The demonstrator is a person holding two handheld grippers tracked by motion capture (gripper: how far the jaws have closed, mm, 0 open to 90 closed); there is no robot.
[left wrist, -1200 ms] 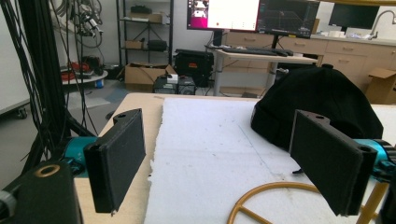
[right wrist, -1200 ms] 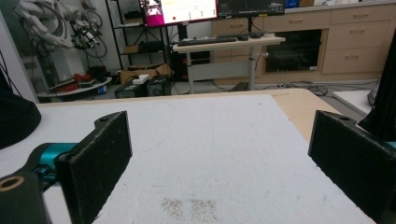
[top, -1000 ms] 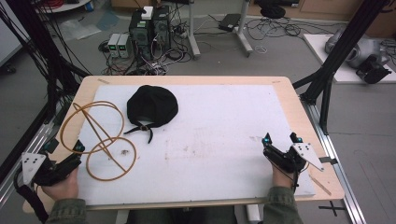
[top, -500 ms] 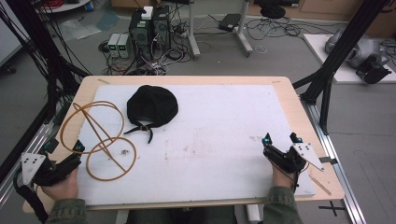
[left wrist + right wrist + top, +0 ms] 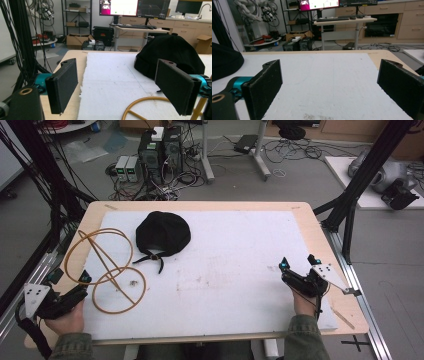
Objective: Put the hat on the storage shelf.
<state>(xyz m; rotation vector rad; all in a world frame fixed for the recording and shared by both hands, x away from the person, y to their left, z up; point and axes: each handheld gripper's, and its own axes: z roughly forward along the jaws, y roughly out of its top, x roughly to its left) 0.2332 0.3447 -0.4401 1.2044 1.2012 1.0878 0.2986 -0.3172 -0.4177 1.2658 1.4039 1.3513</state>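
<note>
So here's the setup: the black cap (image 5: 163, 234) sits in the upper left of the high view, on the white foam mat (image 5: 230, 270), with its strap tails trailing toward the bottom of the frame. Right next to it, lower left, is a yellow wire hoop stand (image 5: 102, 267), two rings joined by straight rods, with the near ring lying flat on the mat.

The left gripper (image 5: 70, 279) is parked at the bottom left corner, jaws spread wide and holding nothing. In the left gripper view the cap (image 5: 172, 56) shows up ahead and off to the right of the jaws, with a curve of the hoop stand (image 5: 145, 105) just below between them. So the cap lies forward and to the right of that gripper, and the stand is the nearer thing.

The right gripper (image 5: 298, 265) is over at the right side of the frame, also wide open and empty, resting on the mat. It's well apart from the cap, with a lot of bare mat in between. In its own view the cap (image 5: 224, 63) only peeks in at the far left edge.

My guess is the left hand is the obvious one to go for either thing, since it's much nearer.

Compared with the earlier frames, nothing has shifted: both grippers, cap and stand sit where they were.
</note>
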